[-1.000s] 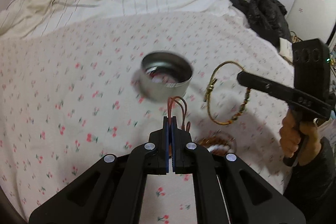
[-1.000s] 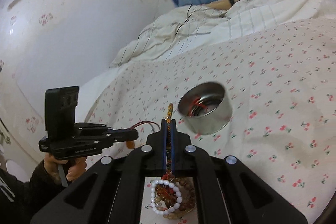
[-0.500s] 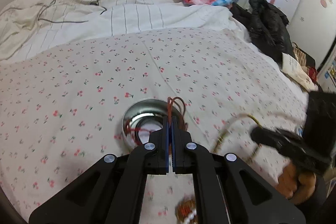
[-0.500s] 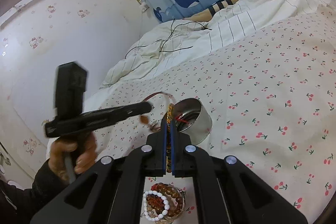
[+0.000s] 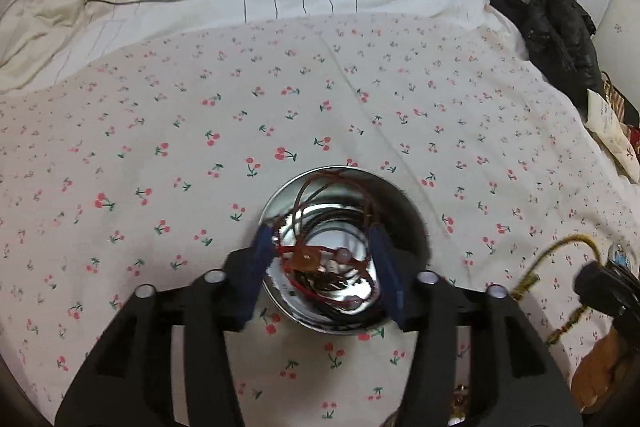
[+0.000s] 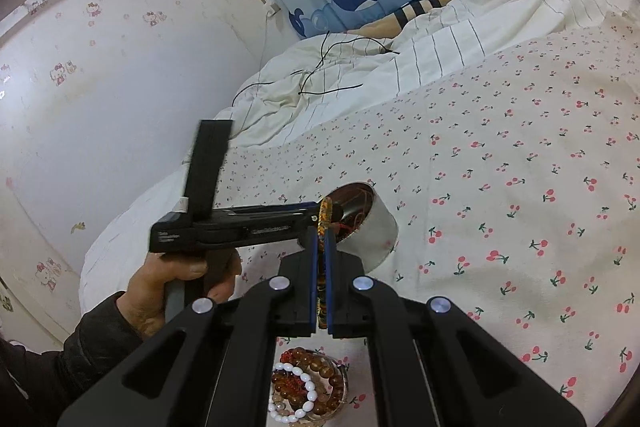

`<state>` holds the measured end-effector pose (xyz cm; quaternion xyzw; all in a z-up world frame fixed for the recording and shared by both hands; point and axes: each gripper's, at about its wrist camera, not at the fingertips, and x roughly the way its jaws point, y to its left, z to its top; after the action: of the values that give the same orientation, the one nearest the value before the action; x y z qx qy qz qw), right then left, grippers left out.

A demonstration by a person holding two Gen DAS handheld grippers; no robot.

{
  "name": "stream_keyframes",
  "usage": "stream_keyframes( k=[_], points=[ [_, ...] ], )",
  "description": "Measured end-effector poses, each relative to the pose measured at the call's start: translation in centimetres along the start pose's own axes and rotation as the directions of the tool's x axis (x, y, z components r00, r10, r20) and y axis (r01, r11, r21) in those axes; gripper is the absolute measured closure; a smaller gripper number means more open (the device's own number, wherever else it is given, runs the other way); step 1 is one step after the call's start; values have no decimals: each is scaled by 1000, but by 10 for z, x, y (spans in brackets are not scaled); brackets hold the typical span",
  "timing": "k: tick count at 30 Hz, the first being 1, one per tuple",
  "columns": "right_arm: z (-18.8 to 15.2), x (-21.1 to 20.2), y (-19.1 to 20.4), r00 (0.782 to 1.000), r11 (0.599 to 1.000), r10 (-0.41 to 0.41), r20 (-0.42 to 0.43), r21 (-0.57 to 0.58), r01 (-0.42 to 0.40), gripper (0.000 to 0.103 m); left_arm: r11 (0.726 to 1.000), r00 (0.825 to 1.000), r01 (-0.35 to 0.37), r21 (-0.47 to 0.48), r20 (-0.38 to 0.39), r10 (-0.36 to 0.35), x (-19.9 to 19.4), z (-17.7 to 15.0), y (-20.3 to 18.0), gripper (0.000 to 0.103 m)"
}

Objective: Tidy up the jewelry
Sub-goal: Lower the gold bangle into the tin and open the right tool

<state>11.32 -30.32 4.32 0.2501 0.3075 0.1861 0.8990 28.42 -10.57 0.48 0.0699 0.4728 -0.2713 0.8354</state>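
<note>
Nearest, one pile of beaded bracelets [image 6: 308, 391] sits by the bed's [image 5: 400, 87] near edge, below the right hand-held gripper [image 6: 322, 227] clamped on one gold braided bracelet [image 6: 325, 211]. Further out, the left hand-held gripper [image 5: 320, 251] has just been opening over the one metal tin [image 5: 404, 203], its jaws apart around the red cord bracelet [image 5: 320, 255]. I'd lift straight up so the cord doesn't snag a pad.

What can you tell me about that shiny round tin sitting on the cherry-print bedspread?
The tin is a low, round, open-topped can of shiny silvery metal, standing upright on the cherry-print bedspread. Its mirror-like inside holds a tangle of red and brown cord jewelry with small beads. The left gripper hangs over its near rim, jaws just opened, a brown cord loop lying loose between them. From the right wrist view, it stands beyond the gripper tips.
</note>
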Motion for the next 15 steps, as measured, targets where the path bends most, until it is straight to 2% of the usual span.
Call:
stream_keyframes(
  k=[3, 4, 7, 11, 15],
  points=[
    [4, 3, 2, 1000, 1000, 8, 10, 1, -8, 99, 998, 998, -56, 28, 42, 55, -21, -10, -1, 34],
    [9, 5, 2, 1000, 1000, 21, 16, 6, -21, 99, 998, 997, -59, 29, 59, 58, -27, -12, 0, 31],
    [21, 14, 10, 999, 999, 45, 30, 4, -45, 99, 1000, 996, 10, 7, 86, -11, -52, -26, 12, 31],
    [32, 33, 18, 999, 999, 34, 35, -14, -34, 99, 998, 995, 7, -63, 101, -1, -74, -49, 35, 28],
    [43, 63, 15, 1000, 1000, 22, 21, 14, -22, 99, 994, 995, 4, -109, 101, 7, -80, -73, 52, 24]
  ],
)
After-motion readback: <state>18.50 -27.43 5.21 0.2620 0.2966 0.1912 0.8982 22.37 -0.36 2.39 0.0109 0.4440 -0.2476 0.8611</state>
